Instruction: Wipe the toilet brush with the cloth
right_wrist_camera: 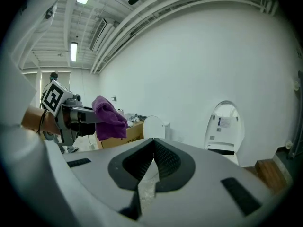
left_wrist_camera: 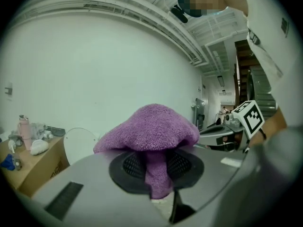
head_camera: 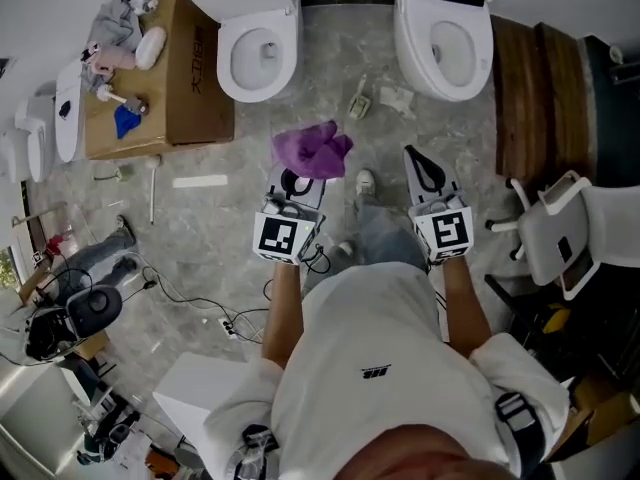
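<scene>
My left gripper [head_camera: 303, 171] is shut on a crumpled purple cloth [head_camera: 313, 149], held out over the grey floor in front of the person. In the left gripper view the cloth [left_wrist_camera: 151, 131] bulges over the closed jaws and a strip of it is pinched between the pads. To its right, my right gripper [head_camera: 416, 155] is shut with nothing in it; its pads [right_wrist_camera: 163, 160] meet in the right gripper view. A small whitish object [head_camera: 359, 99] lies on the floor between the two toilets; whether it is the toilet brush I cannot tell.
Two white toilets [head_camera: 256, 30] [head_camera: 449, 30] stand against the far wall. A cardboard box [head_camera: 176, 78] with several small items on top sits at the left. At the right are wooden boards [head_camera: 530, 78] and a white chair [head_camera: 558, 226]. Cables [head_camera: 200, 298] trail on the floor behind.
</scene>
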`<state>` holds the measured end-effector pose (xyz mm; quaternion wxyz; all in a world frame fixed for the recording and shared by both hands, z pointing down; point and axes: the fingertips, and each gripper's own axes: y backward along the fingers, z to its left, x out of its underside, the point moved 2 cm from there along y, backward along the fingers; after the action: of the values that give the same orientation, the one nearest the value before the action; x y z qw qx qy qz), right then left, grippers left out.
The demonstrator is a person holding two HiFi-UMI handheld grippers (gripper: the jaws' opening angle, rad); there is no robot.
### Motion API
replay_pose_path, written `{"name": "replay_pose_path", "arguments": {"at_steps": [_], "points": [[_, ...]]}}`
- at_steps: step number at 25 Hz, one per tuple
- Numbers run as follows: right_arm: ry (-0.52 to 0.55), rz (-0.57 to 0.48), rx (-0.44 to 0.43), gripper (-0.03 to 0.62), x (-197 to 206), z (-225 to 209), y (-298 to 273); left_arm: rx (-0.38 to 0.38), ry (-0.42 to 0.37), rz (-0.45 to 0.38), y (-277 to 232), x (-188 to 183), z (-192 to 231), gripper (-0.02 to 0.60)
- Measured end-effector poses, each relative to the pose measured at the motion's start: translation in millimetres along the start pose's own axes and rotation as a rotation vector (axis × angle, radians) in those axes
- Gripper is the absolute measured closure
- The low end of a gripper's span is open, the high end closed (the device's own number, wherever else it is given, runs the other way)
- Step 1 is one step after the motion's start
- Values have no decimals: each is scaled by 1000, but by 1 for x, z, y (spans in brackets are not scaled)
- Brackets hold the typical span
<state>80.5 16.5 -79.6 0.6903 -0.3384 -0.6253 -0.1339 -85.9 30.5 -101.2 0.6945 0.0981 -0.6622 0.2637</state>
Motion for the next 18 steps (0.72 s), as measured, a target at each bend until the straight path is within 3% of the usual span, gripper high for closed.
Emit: {"name": "replay_pose_path", "arguments": {"at_steps": [9,18], "points": [[-12,59,-37,599,58,-30,-76,-9,45,88,-58,62,45,509],[-34,136,-50,597,160,-44,-133,-8,72,166,-109,153,80,509]]}}
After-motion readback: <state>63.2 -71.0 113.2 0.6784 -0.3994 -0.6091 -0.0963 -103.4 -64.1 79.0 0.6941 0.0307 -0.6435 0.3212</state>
